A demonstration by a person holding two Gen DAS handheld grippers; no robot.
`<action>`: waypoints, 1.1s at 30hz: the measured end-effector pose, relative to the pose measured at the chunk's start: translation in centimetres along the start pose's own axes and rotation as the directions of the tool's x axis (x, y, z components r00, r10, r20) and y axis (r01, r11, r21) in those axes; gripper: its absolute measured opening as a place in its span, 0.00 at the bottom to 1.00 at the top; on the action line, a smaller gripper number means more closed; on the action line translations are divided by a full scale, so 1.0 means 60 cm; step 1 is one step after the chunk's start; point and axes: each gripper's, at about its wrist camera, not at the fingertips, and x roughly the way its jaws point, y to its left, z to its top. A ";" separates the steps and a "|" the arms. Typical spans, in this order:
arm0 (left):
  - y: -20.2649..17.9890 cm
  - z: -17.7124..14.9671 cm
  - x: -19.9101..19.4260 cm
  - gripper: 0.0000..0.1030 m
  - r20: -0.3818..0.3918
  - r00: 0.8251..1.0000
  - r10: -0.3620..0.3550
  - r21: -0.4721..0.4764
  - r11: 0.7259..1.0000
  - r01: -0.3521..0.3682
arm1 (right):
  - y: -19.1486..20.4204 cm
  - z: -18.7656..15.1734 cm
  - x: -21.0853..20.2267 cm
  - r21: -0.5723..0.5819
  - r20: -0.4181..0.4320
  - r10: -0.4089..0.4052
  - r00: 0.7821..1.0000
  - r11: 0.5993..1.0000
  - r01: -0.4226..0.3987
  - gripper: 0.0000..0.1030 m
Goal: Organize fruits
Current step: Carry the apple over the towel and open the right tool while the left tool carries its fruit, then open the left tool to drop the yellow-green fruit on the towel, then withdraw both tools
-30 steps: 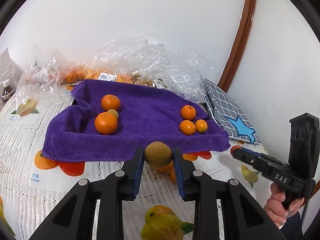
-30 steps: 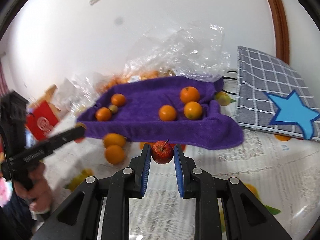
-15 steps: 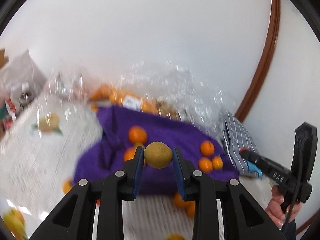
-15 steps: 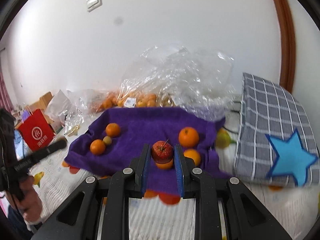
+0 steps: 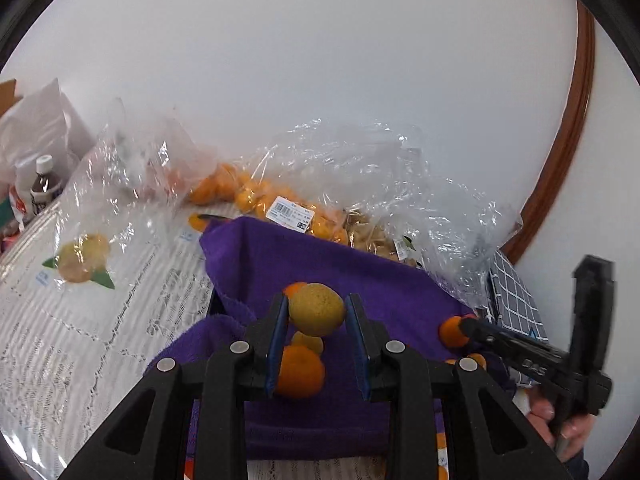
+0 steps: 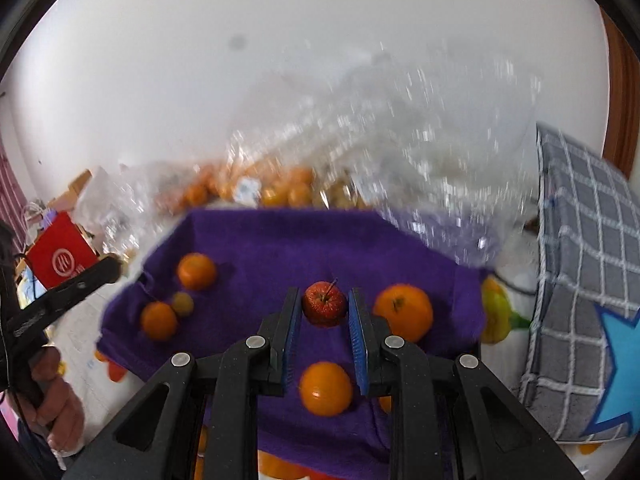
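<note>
The left gripper [image 5: 317, 312] clamps a yellow-green citrus fruit [image 5: 317, 309] above the purple towel [image 5: 384, 280], with two oranges [image 5: 300, 374] lying below it. The right gripper [image 6: 324, 312] grips a small red apple [image 6: 324, 304] over the same towel, an orange [image 6: 403, 312] just to its right. Behind, bagged fruit [image 6: 280, 192] is blurred, probably tangerines.

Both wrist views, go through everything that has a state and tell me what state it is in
Left gripper: shut on the yellow-green fruit, above the purple towel.
Right gripper: shut on the red apple.
Purple towel: spread out, edges rumpled.
Oranges: loose on the towel.
Plastic bags: crumpled, holding fruit.
</note>
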 end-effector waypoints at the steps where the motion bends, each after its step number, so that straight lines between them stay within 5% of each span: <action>1: 0.003 0.001 0.000 0.27 -0.004 1.000 0.000 -0.008 1.000 -0.001 | -0.004 -0.001 0.007 0.011 -0.008 -0.002 1.000 1.000 0.002 0.23; 7: 0.006 -0.012 0.022 0.27 -0.071 0.997 -0.042 -0.067 0.997 0.038 | -0.015 -0.018 0.037 0.040 -0.058 0.024 0.998 0.999 -0.022 0.23; 23: -0.014 -0.021 0.024 0.27 -0.062 0.998 0.007 0.020 1.000 -0.005 | -0.014 -0.024 0.051 0.045 -0.101 0.065 0.993 0.997 -0.061 0.24; 33: -0.032 -0.030 0.034 0.27 -0.080 0.997 0.013 0.080 0.997 -0.006 | -0.023 -0.023 -0.012 0.070 -0.016 0.121 0.993 0.990 -0.120 0.34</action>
